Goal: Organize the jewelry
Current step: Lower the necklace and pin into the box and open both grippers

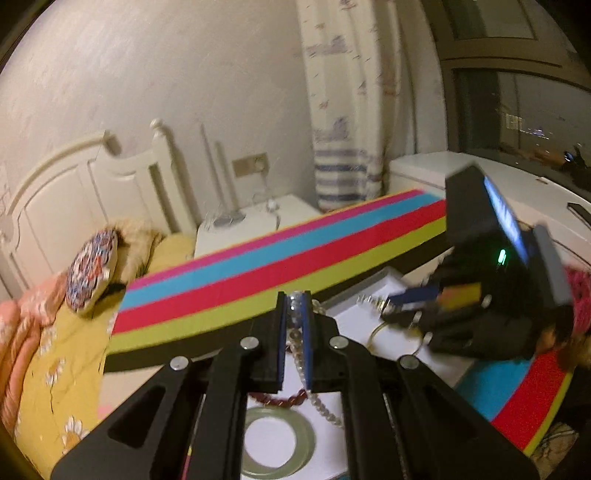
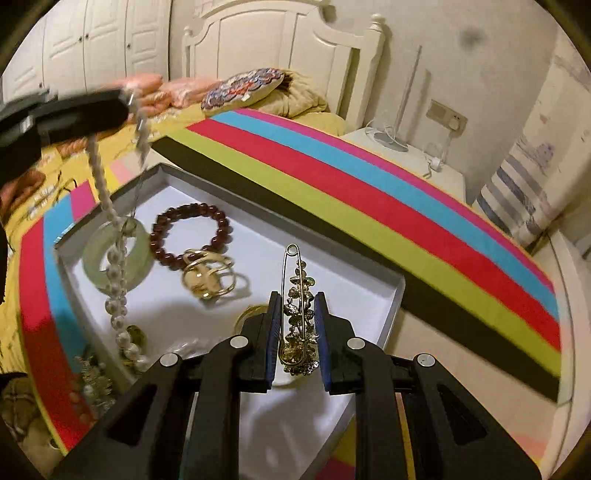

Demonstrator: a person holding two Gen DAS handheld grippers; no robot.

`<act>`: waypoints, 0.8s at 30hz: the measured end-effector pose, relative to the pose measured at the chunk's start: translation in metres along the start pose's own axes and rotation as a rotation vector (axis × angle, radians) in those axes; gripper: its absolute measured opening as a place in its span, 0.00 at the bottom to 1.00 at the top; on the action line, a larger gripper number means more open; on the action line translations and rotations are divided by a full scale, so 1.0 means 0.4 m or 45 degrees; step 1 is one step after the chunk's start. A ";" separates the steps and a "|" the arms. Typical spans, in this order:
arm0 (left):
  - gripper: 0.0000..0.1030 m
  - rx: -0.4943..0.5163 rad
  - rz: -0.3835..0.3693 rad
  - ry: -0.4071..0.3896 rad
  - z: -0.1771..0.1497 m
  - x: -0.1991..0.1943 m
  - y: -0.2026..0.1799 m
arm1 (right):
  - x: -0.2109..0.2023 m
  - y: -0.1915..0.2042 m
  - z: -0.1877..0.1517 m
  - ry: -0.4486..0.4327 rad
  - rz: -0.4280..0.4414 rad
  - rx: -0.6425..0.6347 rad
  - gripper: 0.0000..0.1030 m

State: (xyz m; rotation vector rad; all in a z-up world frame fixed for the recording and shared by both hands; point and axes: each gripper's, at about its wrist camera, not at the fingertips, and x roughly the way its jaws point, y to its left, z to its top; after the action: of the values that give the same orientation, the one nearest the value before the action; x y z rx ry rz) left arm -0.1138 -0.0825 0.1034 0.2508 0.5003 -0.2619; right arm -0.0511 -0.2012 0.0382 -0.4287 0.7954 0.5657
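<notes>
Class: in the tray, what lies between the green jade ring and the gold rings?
The dark red bead bracelet lies between jade ring and gold rings, seen in the right wrist view.

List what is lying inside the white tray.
Inside the white tray: a jade ring, a dark red bead bracelet, and gold rings. The right hand-held gripper and its brooch hide the near part.

Home bedroom: bed w/ headboard [image 2: 280,33], wardrobe [image 2: 92,40], nightstand [image 1: 255,221].

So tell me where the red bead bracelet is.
Right wrist view: red bead bracelet lies in the white tray, left of centre, between the green ring and gold rings.
</notes>
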 end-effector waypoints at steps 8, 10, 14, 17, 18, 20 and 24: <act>0.07 -0.027 -0.015 0.125 -0.089 0.052 0.028 | 0.076 0.011 0.037 0.117 -0.030 -0.091 0.17; 0.07 -0.038 -0.006 0.150 -0.102 0.066 0.032 | 0.086 0.008 0.043 0.123 -0.031 -0.078 0.17; 0.28 -0.083 -0.031 0.192 -0.109 0.087 0.048 | 0.100 0.012 0.046 0.142 0.000 -0.070 0.18; 0.74 -0.101 -0.018 0.169 -0.111 0.084 0.053 | 0.109 0.007 0.046 0.158 0.016 -0.036 0.20; 0.76 -0.111 -0.018 0.159 -0.115 0.080 0.057 | 0.107 0.002 0.043 0.151 0.025 -0.017 0.30; 0.83 -0.128 -0.025 0.160 -0.114 0.076 0.060 | 0.094 -0.002 0.039 0.124 0.030 0.011 0.56; 0.95 -0.114 0.050 0.135 -0.129 0.050 0.070 | 0.039 -0.006 0.017 0.030 0.042 0.058 0.66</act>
State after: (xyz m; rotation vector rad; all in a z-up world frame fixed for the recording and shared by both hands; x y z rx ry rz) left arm -0.1108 -0.0446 0.0543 0.1878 0.6102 -0.1880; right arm -0.0370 -0.1945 0.0309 -0.3817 0.8378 0.5730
